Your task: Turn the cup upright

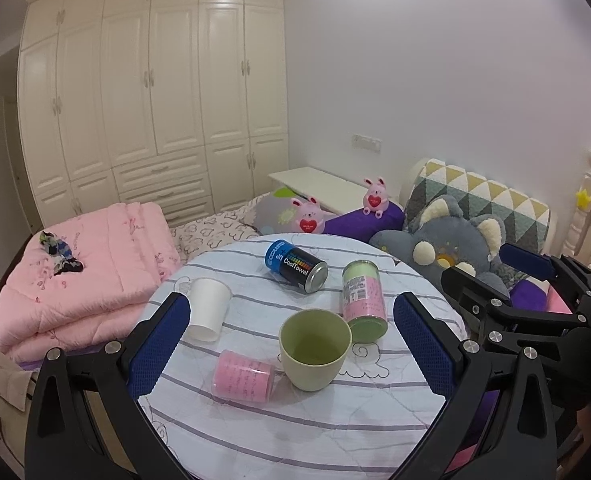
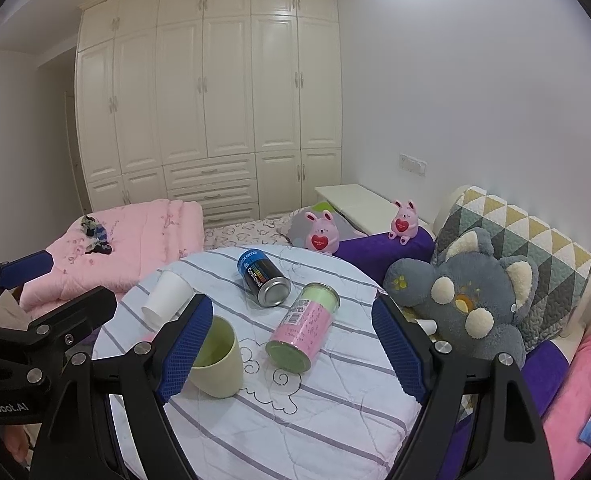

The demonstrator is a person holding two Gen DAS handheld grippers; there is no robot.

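Note:
A green cup (image 1: 314, 350) stands upright, mouth up, on the round striped table (image 1: 295, 432); in the right wrist view the cup (image 2: 217, 364) is partly behind my right gripper's left finger. A white paper cup (image 1: 207, 308) lies tilted at the table's left, also visible in the right wrist view (image 2: 166, 294). My left gripper (image 1: 291, 348) is open and empty, above the table's near side with the green cup between its fingers' lines. My right gripper (image 2: 291, 346) is open and empty, above the table's right part.
A black-and-blue can (image 1: 297, 266), a pink-green can (image 1: 364, 300) and a small pink container (image 1: 242, 376) lie on their sides on the table. A grey plush (image 2: 467, 292), purple bolster (image 2: 379, 248) and pink folded quilt (image 1: 83, 276) surround it on the bed.

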